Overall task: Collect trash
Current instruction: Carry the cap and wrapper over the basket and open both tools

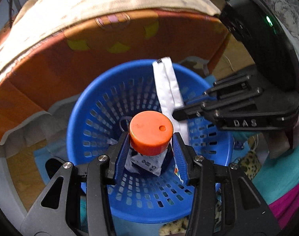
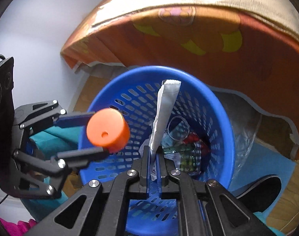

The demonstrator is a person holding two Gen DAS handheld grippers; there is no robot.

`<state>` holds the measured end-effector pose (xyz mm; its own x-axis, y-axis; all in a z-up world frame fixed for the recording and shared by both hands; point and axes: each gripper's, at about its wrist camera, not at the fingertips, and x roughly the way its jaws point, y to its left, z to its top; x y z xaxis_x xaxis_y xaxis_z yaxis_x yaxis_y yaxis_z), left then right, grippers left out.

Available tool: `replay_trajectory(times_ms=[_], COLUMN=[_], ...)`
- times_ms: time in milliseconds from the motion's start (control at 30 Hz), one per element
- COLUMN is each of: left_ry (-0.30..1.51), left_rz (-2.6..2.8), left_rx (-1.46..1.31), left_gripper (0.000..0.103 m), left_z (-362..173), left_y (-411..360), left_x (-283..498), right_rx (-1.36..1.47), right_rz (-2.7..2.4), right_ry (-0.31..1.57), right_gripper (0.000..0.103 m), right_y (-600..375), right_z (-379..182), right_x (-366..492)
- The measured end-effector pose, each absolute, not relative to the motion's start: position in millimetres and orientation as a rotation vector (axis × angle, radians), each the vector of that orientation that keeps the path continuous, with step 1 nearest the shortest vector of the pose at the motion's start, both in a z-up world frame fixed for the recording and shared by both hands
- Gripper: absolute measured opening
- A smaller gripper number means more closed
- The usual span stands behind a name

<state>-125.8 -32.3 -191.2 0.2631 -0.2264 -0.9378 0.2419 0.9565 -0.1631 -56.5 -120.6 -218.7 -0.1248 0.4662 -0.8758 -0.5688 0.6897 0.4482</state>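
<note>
A blue perforated basket point(image 1: 102, 90) stands on the floor under both grippers; it also shows in the right wrist view point(image 2: 218, 118). My left gripper point(image 1: 151, 143) is shut on an orange-capped bottle point(image 1: 151, 130) held over the basket; both appear in the right wrist view, the gripper point(image 2: 90, 133) and the bottle point(image 2: 108, 129). My right gripper point(image 2: 154, 153) is shut on a long white wrapper point(image 2: 165, 106) above the basket. In the left wrist view the wrapper point(image 1: 167, 82) hangs from the right gripper point(image 1: 177, 115). Crumpled trash point(image 2: 185, 153) lies in the basket.
An orange mattress with a beige cover point(image 1: 90, 39) looms right behind the basket, also in the right wrist view point(image 2: 208, 35). A teal cloth point(image 1: 283, 173) and a leopard-print item point(image 1: 250, 163) lie to the right. A white wall point(image 2: 41, 29) stands at left.
</note>
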Motion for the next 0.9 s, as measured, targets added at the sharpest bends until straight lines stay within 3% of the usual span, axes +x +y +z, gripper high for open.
replay_trajectory(times_ms=[400,467,500,533,567,900], left_ry=[1.338,1.352,1.357,1.360,1.358,1.348], left_rz=[-0.335,-0.332,-0.330,-0.325,-0.325,-0.305], left_rx=[0.019,0.030,0.034,0.040,0.039,0.012], left_gripper=[0.045,0.049,0.057,0.058,0.059,0.059], left_z=[-212.5,-215.3,-215.8,-216.6,-216.1,-209.4], left_y=[-43.1,-43.4,-43.7,-43.9,-43.8,-33.1], left_x=[-122.6,-121.0,-119.7,-119.7,-121.1,-121.0], right_rx=[-0.097,-0.095,-0.087,-0.080,-0.073,-0.059], right_rz=[0.875,0.867,0.862,0.861,0.856,0.849], right_ry=[1.484,1.491,1.492,1.493,1.491,1.478], right_gripper=[0.008,0.012,0.018,0.028,0.030,0.030], right_y=[-120.9,-121.7,-123.1,-124.0,-125.2,-129.1], right_z=[-231.7,-231.0,-230.8,-231.0,-230.1,-226.5], right_x=[-52.8,-51.8,-50.6,-49.5,-48.5,-46.4])
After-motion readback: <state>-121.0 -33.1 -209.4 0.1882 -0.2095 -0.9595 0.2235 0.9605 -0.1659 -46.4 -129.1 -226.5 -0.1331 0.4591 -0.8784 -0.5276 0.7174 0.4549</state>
